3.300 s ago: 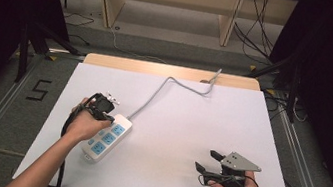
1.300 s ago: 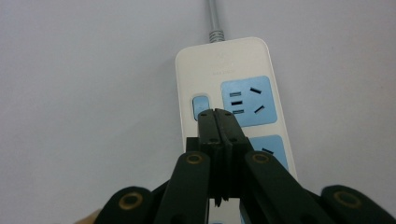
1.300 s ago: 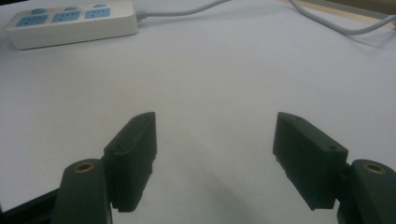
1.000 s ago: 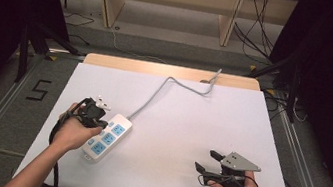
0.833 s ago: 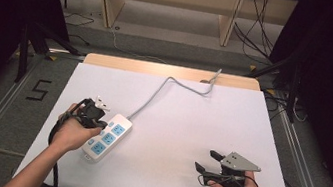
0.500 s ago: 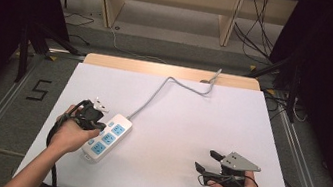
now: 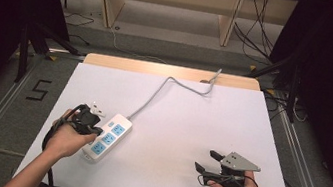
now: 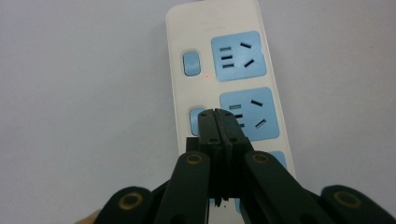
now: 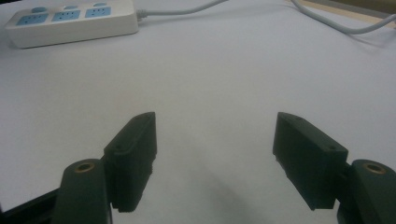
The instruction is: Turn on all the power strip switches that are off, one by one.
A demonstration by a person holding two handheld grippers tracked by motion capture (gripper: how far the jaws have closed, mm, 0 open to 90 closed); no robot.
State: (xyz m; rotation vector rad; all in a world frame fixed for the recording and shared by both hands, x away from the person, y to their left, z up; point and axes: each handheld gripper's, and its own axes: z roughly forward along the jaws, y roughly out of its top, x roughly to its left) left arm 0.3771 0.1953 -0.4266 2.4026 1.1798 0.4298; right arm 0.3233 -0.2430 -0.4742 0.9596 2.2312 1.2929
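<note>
A white power strip [image 7: 108,137] with three blue sockets lies on the white table, left of centre; its grey cord [image 7: 165,88] runs to the far edge. My left gripper [image 7: 90,129] is shut, and its closed tips [image 8: 218,119] sit over the blue switch [image 8: 196,116] beside the middle socket. A small red light [image 8: 207,76] glows by the upper switch [image 8: 191,63]. My right gripper [image 7: 207,161] rests low near the front right of the table, jaws open wide with nothing between them [image 9: 215,154]. The power strip [image 9: 70,18] lies far off at the top left of the right gripper view.
The white table top [image 7: 230,124] has a wooden strip along its far edge [image 7: 158,68]. Loose cables lie on the floor beyond it [image 7: 255,31]. A "5" marks the floor at the left [image 7: 38,89].
My left gripper has slid a little toward the near-left, along the strip's left side, and now sits over the middle switch. The right gripper has not moved.
</note>
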